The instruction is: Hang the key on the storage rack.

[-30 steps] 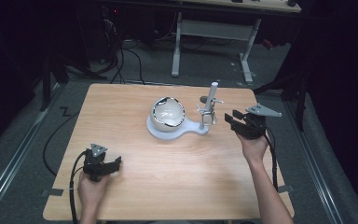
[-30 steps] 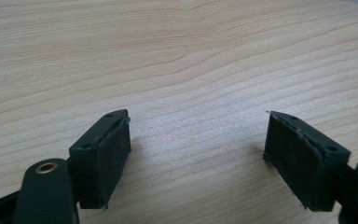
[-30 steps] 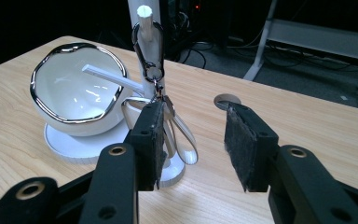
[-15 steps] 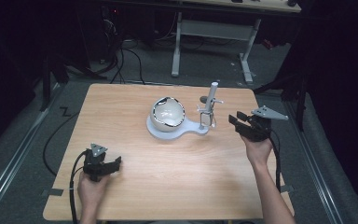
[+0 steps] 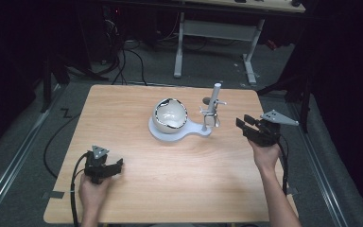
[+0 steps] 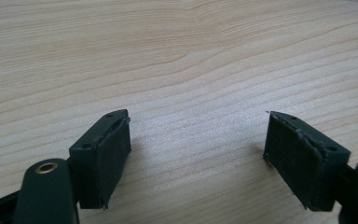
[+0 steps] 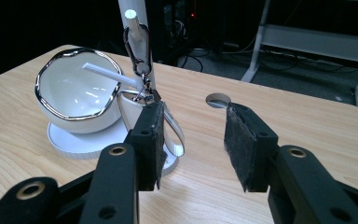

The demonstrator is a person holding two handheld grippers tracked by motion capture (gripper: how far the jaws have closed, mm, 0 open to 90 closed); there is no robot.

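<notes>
A white bowl (image 5: 170,116) sits on a stand (image 5: 179,132) mid-worktop (image 5: 179,189), with an upright post (image 5: 213,105) at the stand's right end and a metal clip (image 7: 140,51) hanging from it. The right gripper (image 5: 251,126) hovers just right of the post, jaws released, pointing toward it, clearly the nearer hand. The left gripper (image 5: 108,169) rests well away from the stand, near the worktop's front left, jaws spread wide over bare wood.

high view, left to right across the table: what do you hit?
Left hand-held gripper → white bowl → white post with hooks → right hand-held gripper.
</notes>
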